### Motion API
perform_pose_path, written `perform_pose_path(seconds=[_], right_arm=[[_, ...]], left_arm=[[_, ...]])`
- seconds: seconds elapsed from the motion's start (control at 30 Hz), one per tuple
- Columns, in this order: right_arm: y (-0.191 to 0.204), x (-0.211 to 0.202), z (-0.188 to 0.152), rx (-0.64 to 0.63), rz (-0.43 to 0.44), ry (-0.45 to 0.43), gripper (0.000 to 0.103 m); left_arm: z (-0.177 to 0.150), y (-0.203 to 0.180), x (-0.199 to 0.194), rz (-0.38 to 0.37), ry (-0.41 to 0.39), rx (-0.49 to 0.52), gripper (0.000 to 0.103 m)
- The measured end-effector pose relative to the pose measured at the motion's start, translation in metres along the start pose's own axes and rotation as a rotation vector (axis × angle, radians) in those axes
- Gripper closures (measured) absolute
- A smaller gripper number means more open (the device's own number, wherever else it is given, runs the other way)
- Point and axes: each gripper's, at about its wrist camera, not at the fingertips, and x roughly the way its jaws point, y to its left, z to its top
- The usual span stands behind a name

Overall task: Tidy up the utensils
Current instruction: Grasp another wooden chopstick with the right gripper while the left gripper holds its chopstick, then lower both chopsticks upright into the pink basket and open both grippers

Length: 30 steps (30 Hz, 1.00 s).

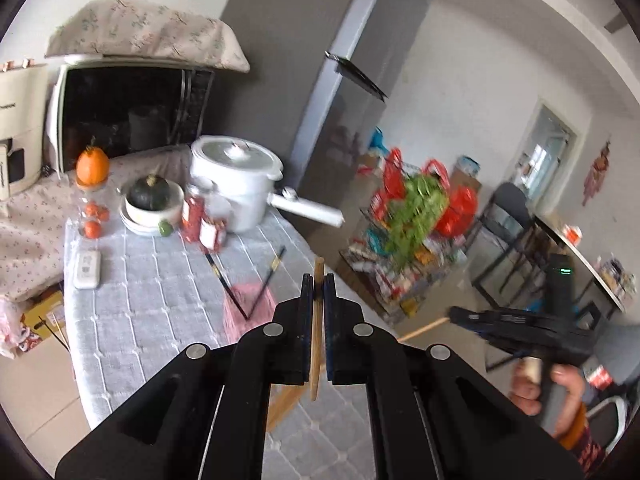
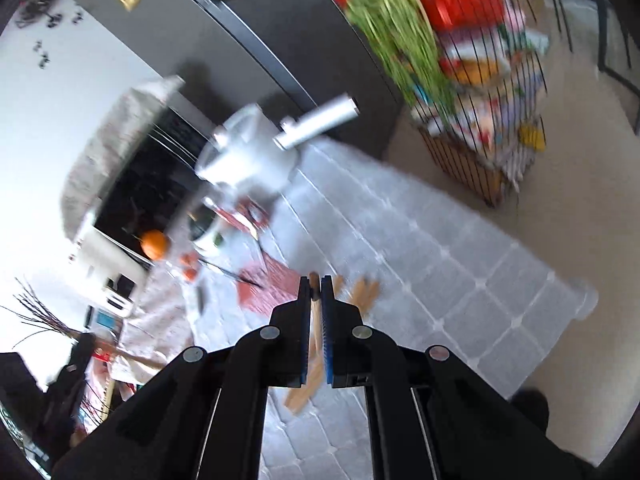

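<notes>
My left gripper (image 1: 318, 285) is shut on a thin wooden stick-like utensil (image 1: 317, 320), held above the table's near right edge. A pair of dark chopsticks (image 1: 248, 284) lies in a V across a pink cloth (image 1: 244, 312) on the table. My right gripper (image 2: 315, 286) is shut on another wooden utensil (image 2: 316, 320), above the table; it also shows in the left wrist view (image 1: 508, 320) with a wooden handle (image 1: 424, 330) sticking out leftward. A wooden utensil (image 2: 364, 294) lies on the table just right of my right gripper.
The table has a grey quilted cover (image 1: 160, 280). At its far side stand a white pot with a long handle (image 1: 240, 184), red jars (image 1: 202, 220), a bowl with a dark squash (image 1: 152, 200), an orange gourd (image 1: 93, 166) and a remote (image 1: 87, 268). A wire rack of goods (image 1: 408, 232) stands on the floor.
</notes>
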Motion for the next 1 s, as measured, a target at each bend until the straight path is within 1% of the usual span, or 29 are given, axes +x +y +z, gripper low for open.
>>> perform_pose_path(seconds=[0.17,0.33,0.47,0.6,0.63,0.67,0.7,0.73,0.87,0.93,1.0], right_arm=[[0.022,-0.024,0.044,-0.015,0.055,-0.085,0.098],[0.042,-0.022,0.078,-0.023,0.084,-0.118,0.098],[0.049,-0.010,0.085,-0.032,0.102,-0.098,0.098],[0.055,0.009,0.085,-0.037,0.102,-0.064,0.098],[0.056,0.014,0.085,-0.039,0.101,-0.055,0.098],[0.058,0.020,0.083,-0.043,0.097,-0.043,0.098],[0.060,0.025,0.082,-0.046,0.093,-0.035,0.098],[0.062,0.030,0.081,-0.049,0.089,-0.025,0.098],[0.070,0.043,0.077,-0.067,0.077,-0.009,0.098],[0.076,0.047,0.076,-0.077,0.070,-0.007,0.098],[0.081,0.052,0.076,-0.085,0.065,-0.004,0.098]], left_arm=[[0.037,0.002,0.013,0.091,-0.077,-0.015,0.099],[0.059,0.011,0.034,0.156,-0.103,-0.023,0.099],[0.061,0.023,0.058,0.198,-0.088,-0.040,0.099],[0.047,0.038,0.092,0.230,-0.017,-0.060,0.098],[0.042,0.042,0.098,0.234,-0.001,-0.061,0.096],[0.039,0.046,0.101,0.234,0.007,-0.070,0.088],[0.034,0.051,0.101,0.228,0.011,-0.095,0.082],[0.031,0.055,0.097,0.223,-0.003,-0.114,0.078],[0.023,0.064,0.068,0.206,-0.082,-0.173,0.078],[0.025,0.066,0.061,0.214,-0.093,-0.192,0.078],[0.028,0.068,0.051,0.198,-0.105,-0.202,0.078]])
